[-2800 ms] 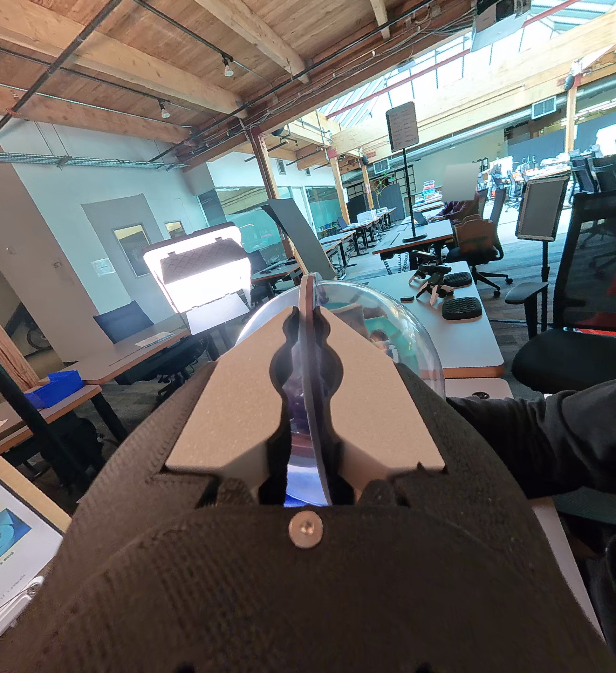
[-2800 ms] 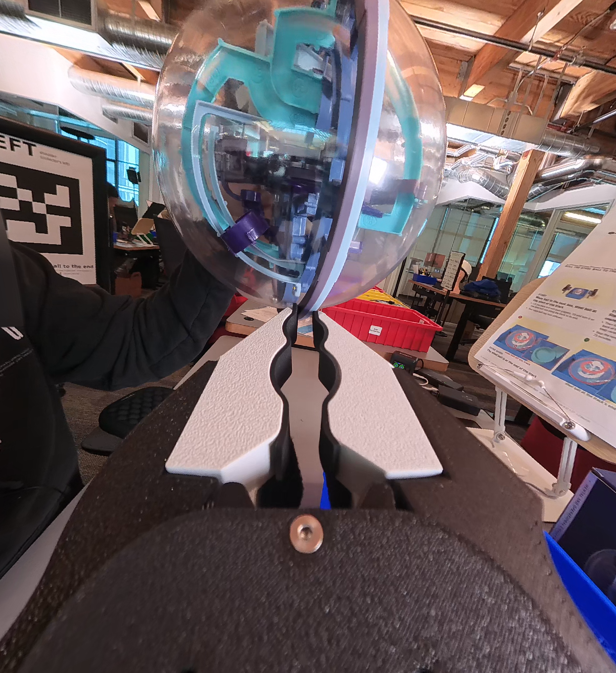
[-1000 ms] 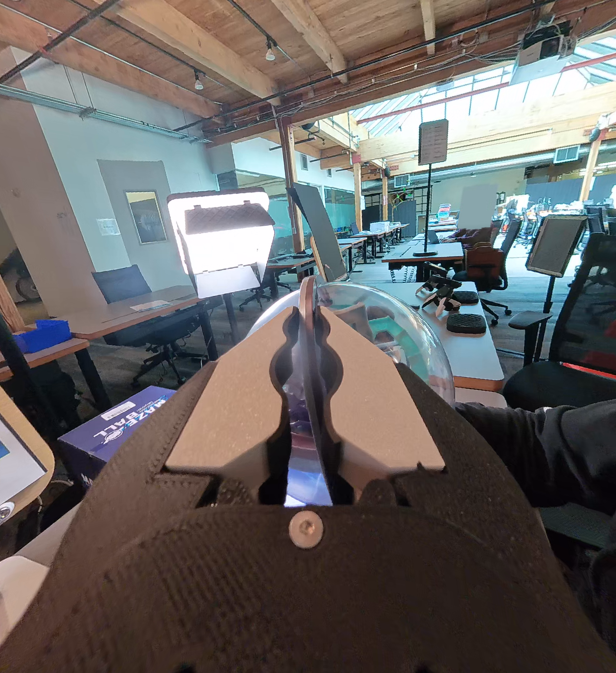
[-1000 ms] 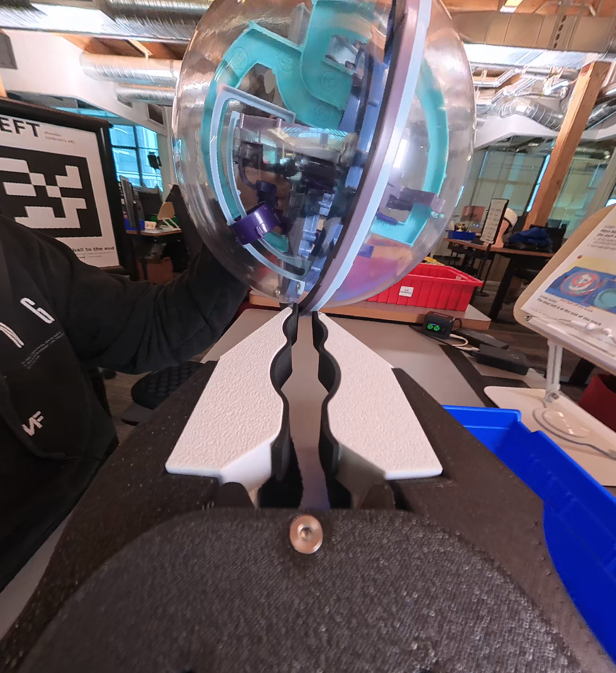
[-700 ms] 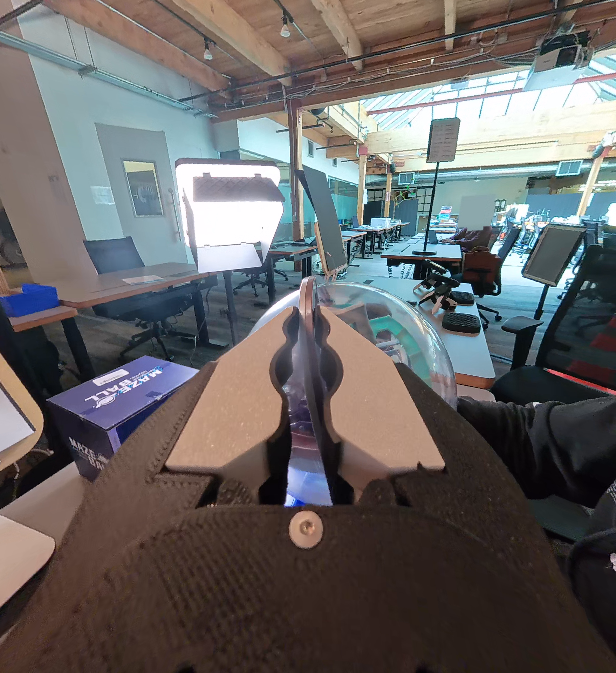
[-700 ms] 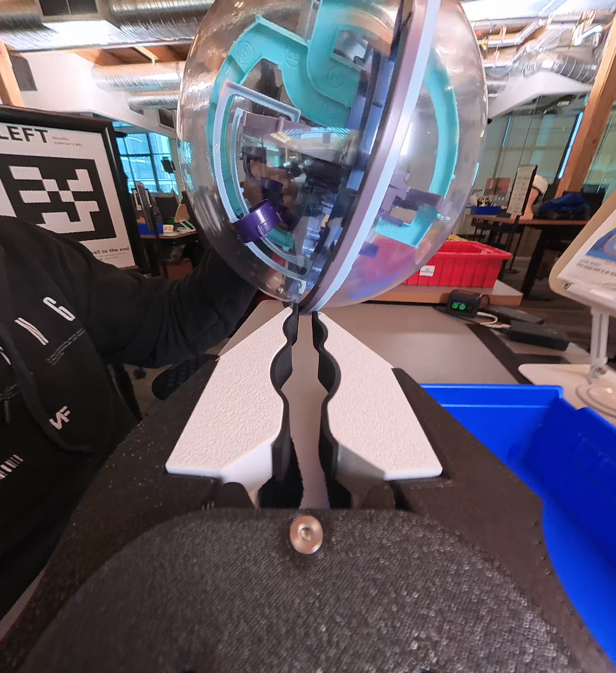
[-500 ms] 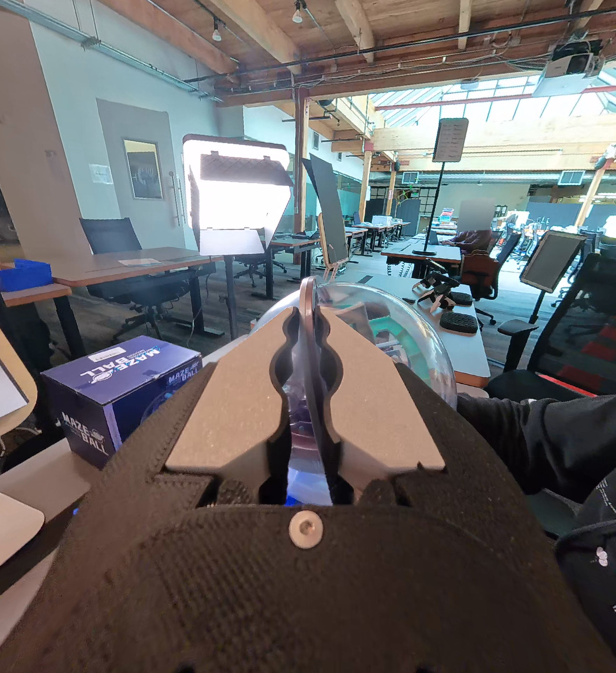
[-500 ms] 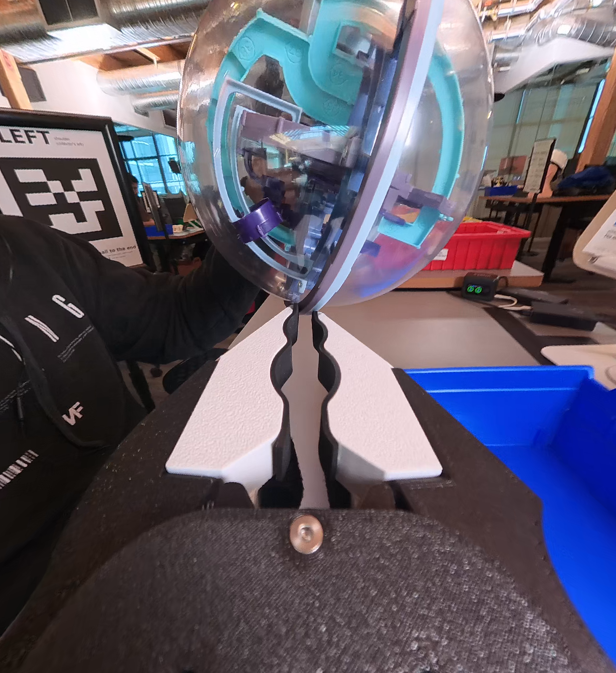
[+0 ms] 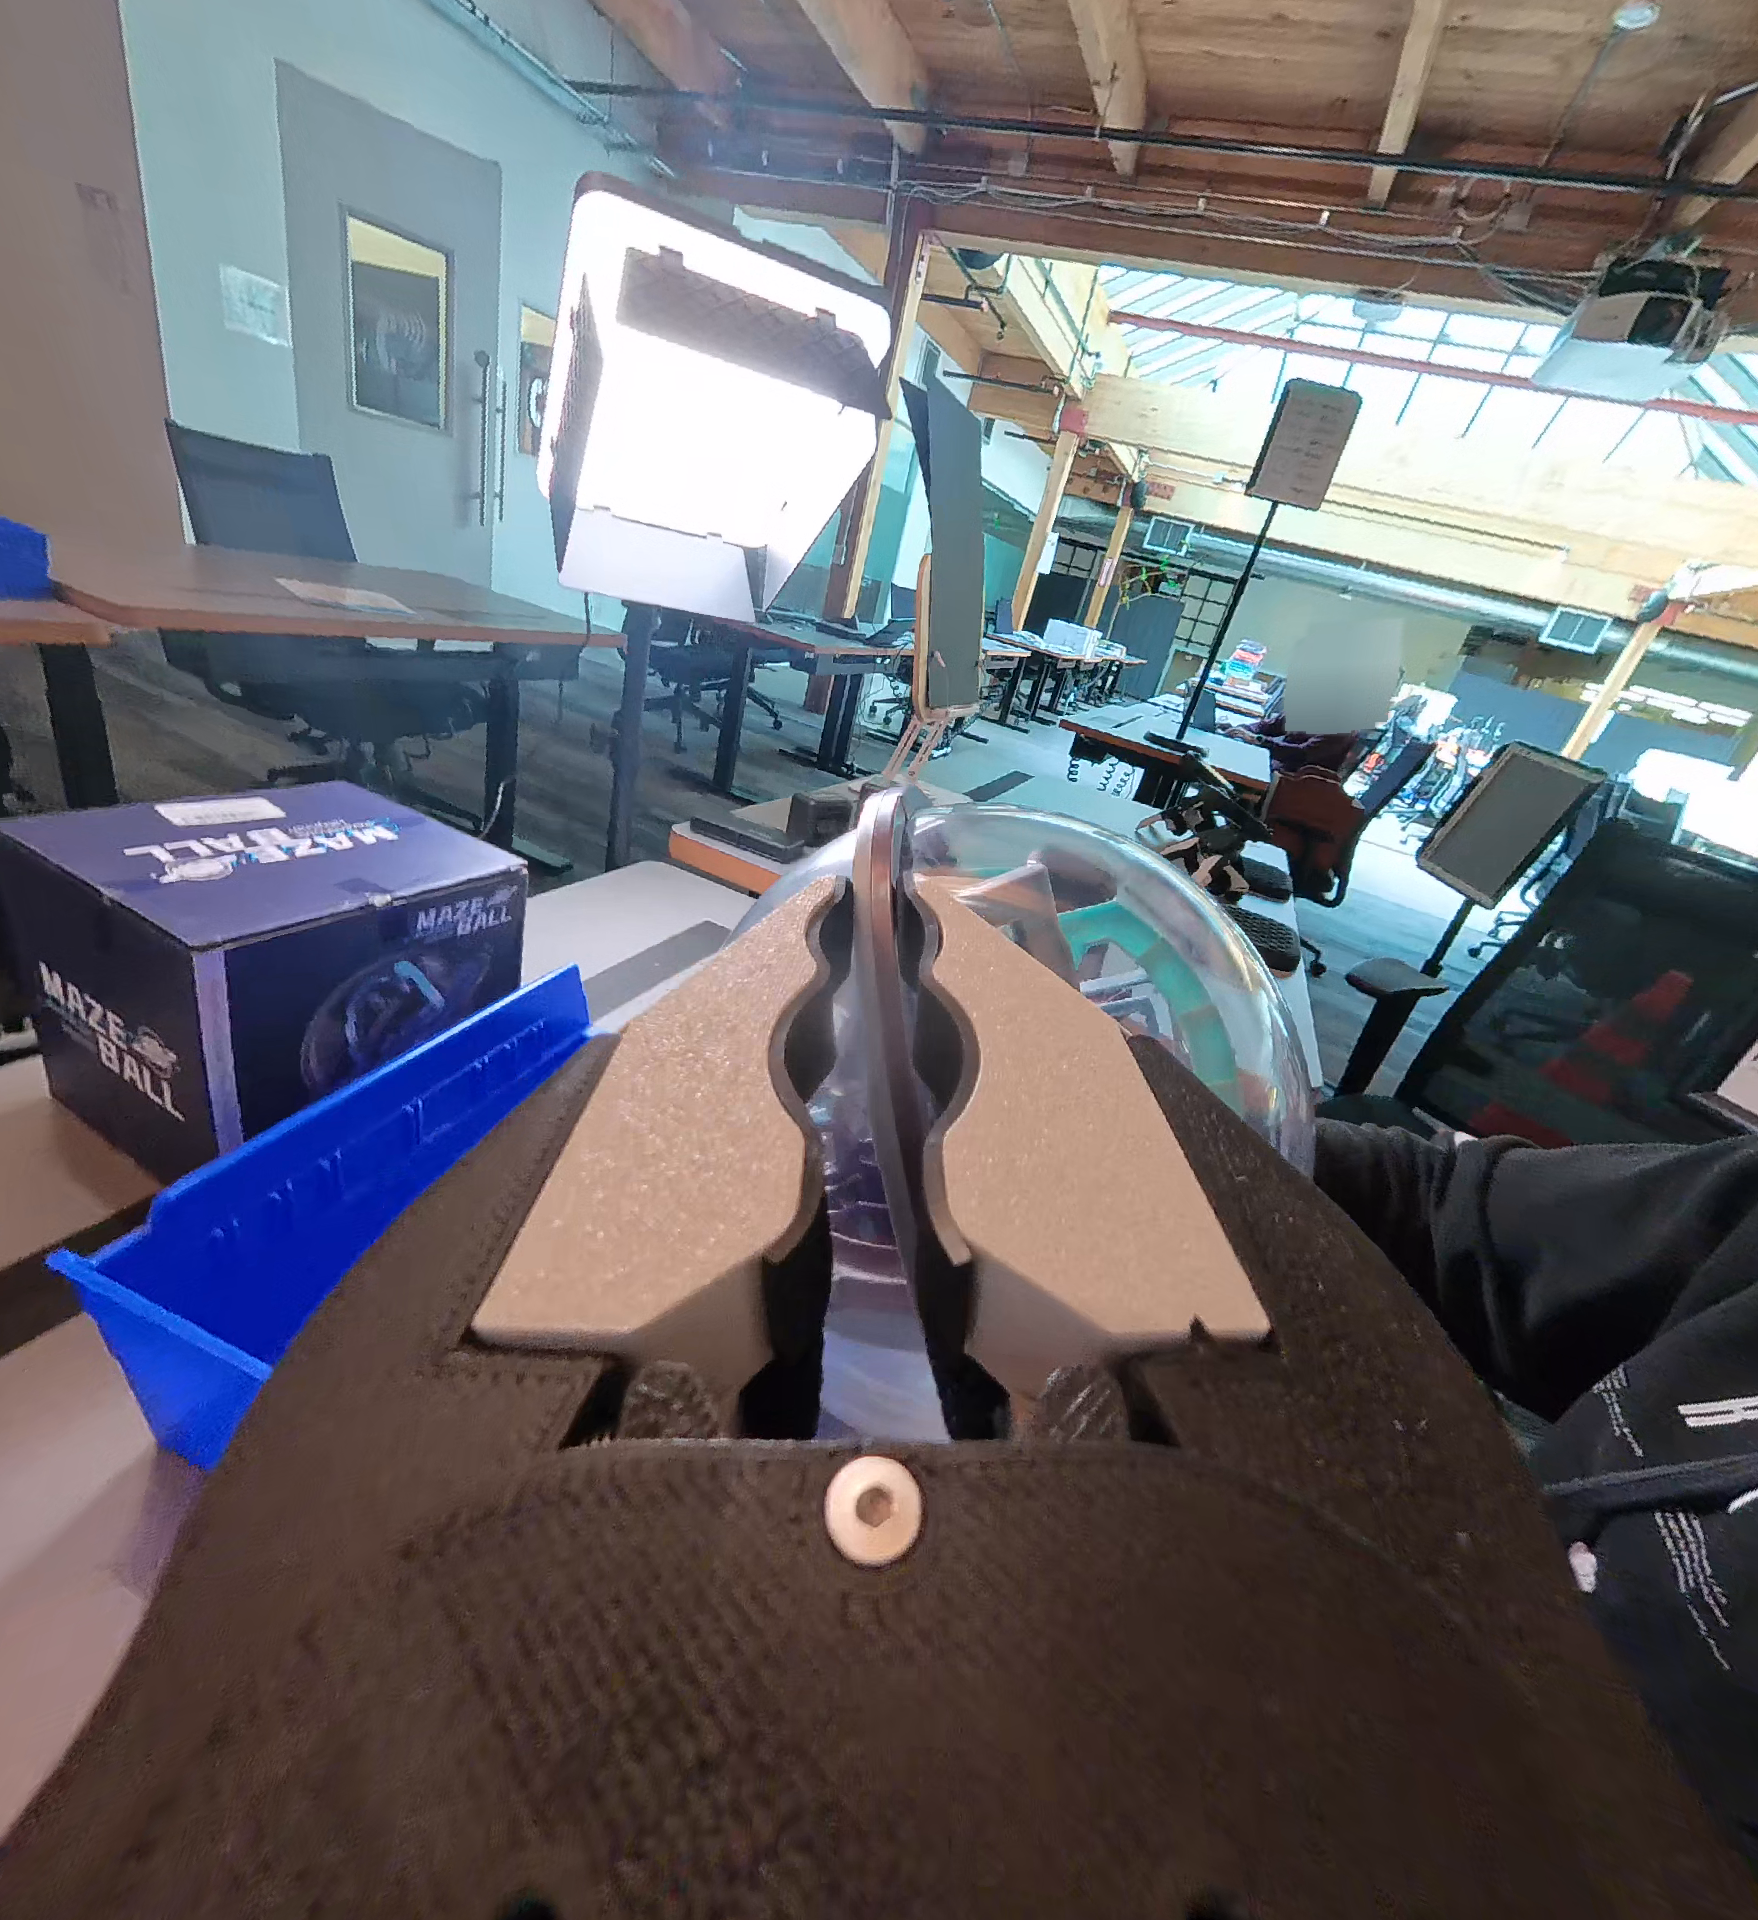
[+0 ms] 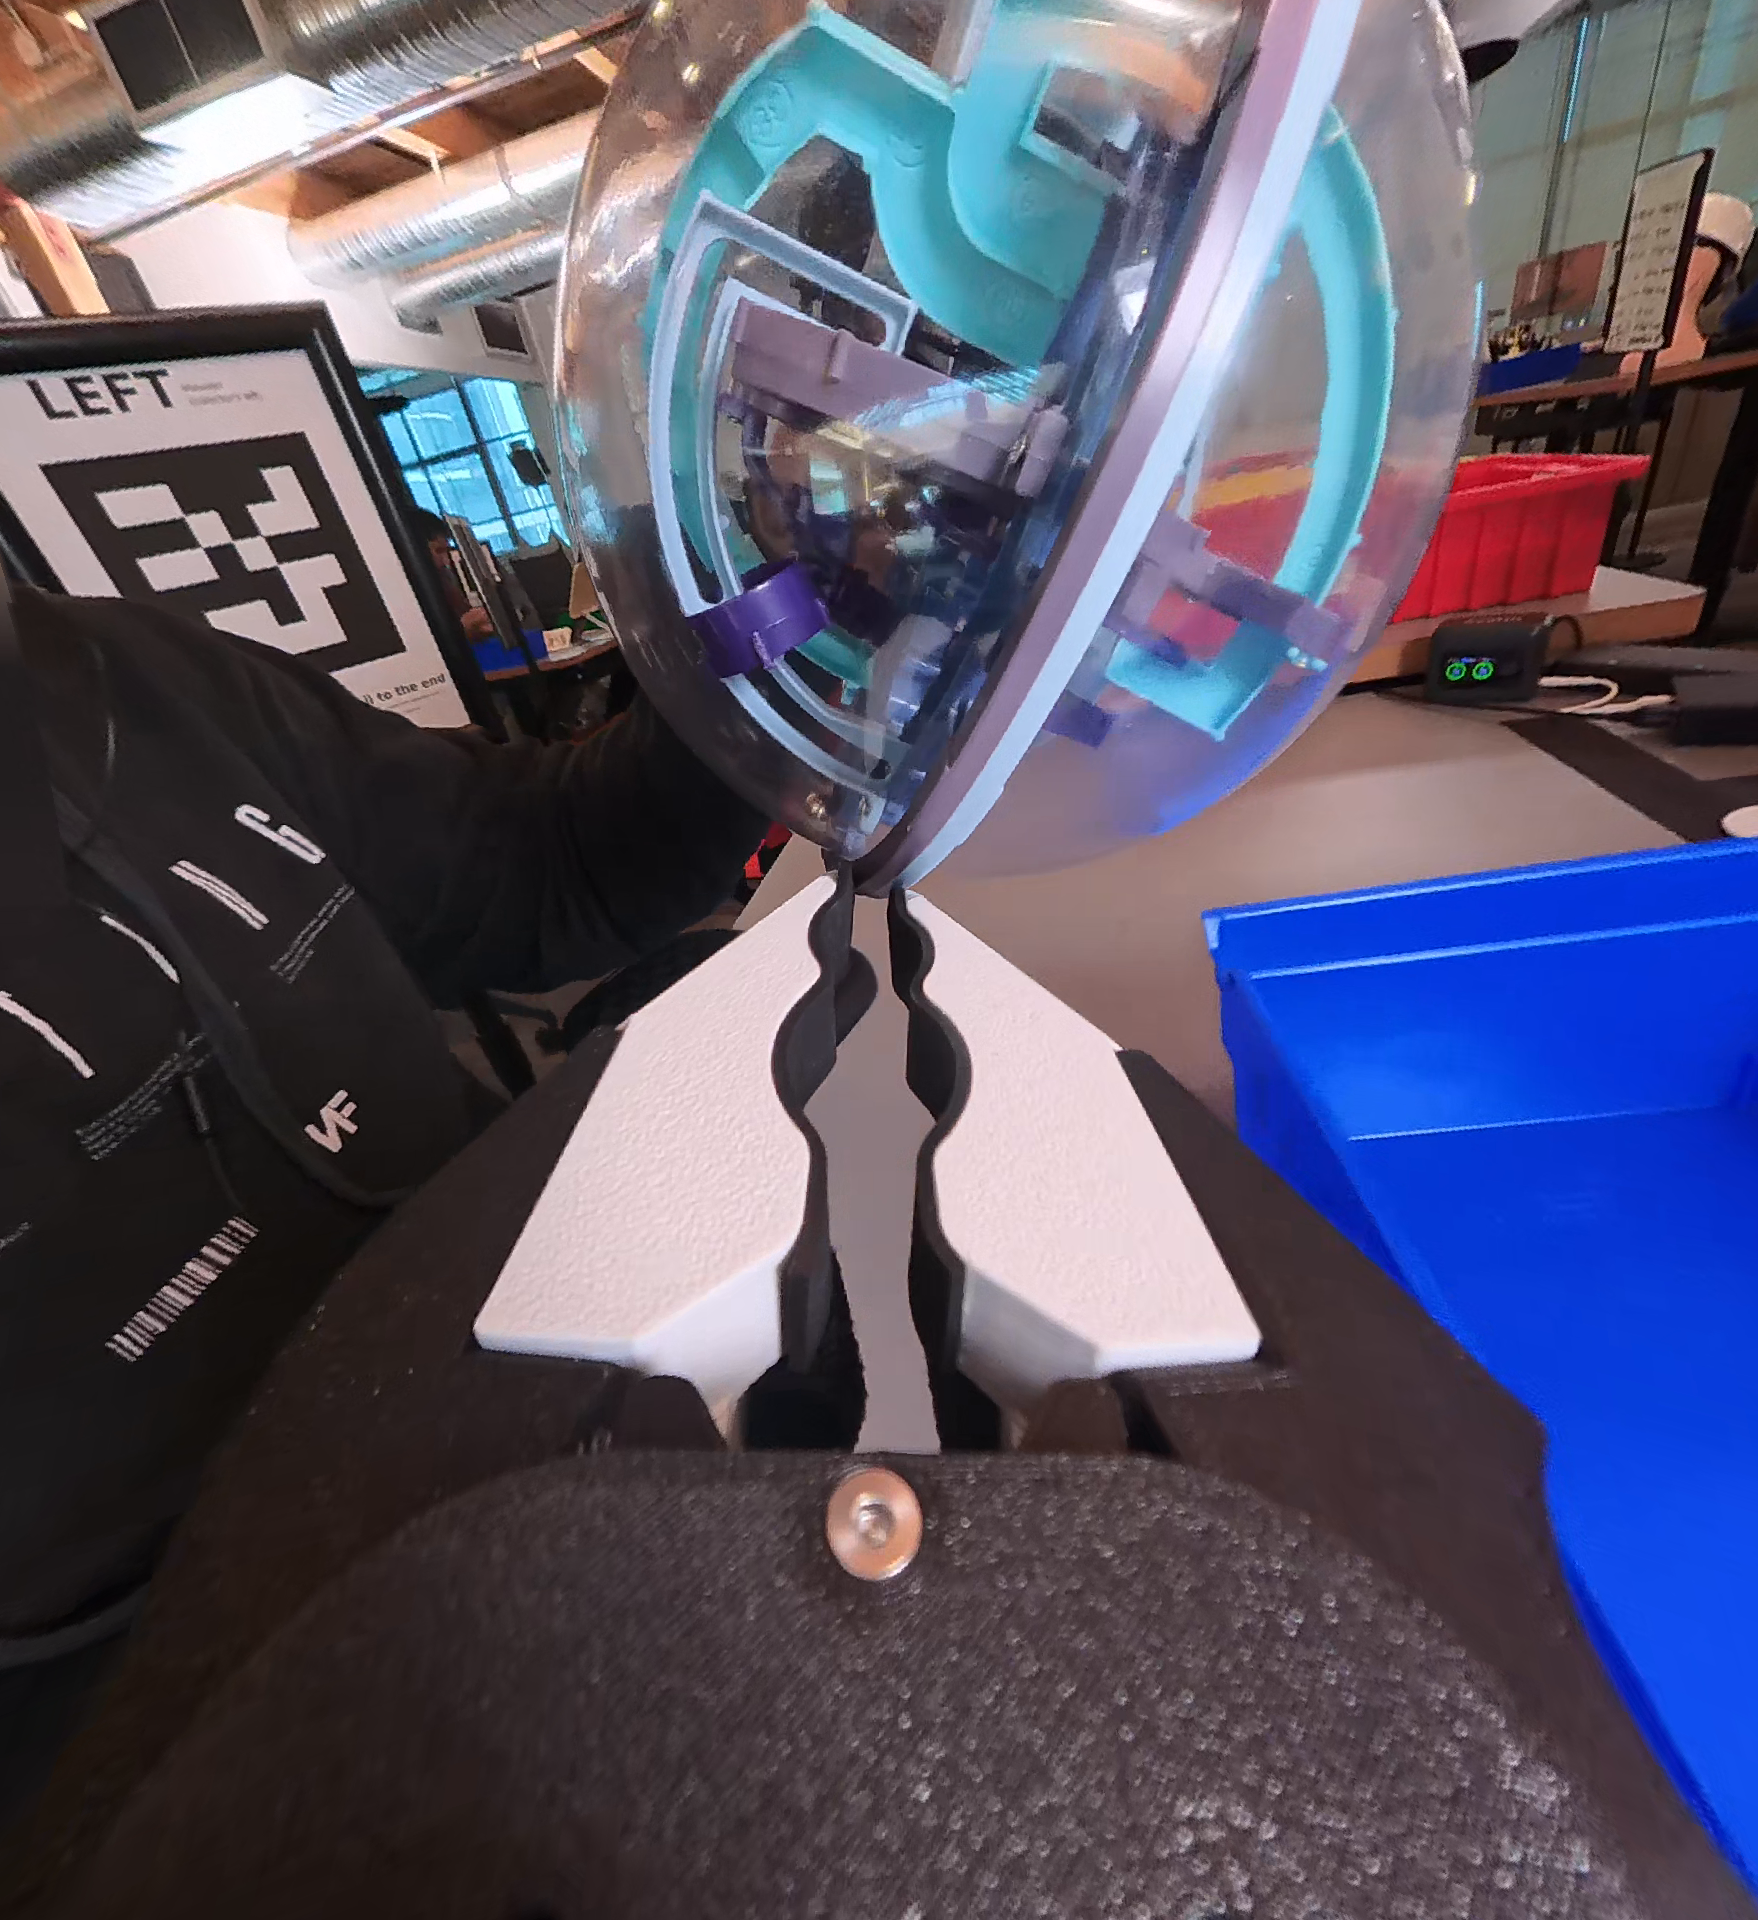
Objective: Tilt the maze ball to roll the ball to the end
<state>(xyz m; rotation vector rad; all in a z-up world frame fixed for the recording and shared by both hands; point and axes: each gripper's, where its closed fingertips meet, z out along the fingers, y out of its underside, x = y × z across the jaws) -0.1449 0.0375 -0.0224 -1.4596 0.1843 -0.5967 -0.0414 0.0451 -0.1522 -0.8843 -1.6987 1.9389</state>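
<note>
Wooden ceiling beams and rows of office desks stretch behind you, and the maze ball point(image 10: 1010, 436) is up in the air above the grey table point(image 10: 1145, 935), carried between your two tools. It is a clear sphere with teal and purple tracks inside and a flat rim ring around its middle. Your right gripper point(image 10: 867, 896) pinches that ring at the sphere's bottom edge, jaws clamped on it. Your left gripper point(image 9: 880, 914) grips the same ring on the far side, jaws closed with the ring running down between them. Just beside you a blue bin point(image 10: 1540, 1122) sits on the table, and behind it stands a dark blue box point(image 9: 241, 966). Your black sleeve point(image 10: 459, 831) reaches behind the sphere
</note>
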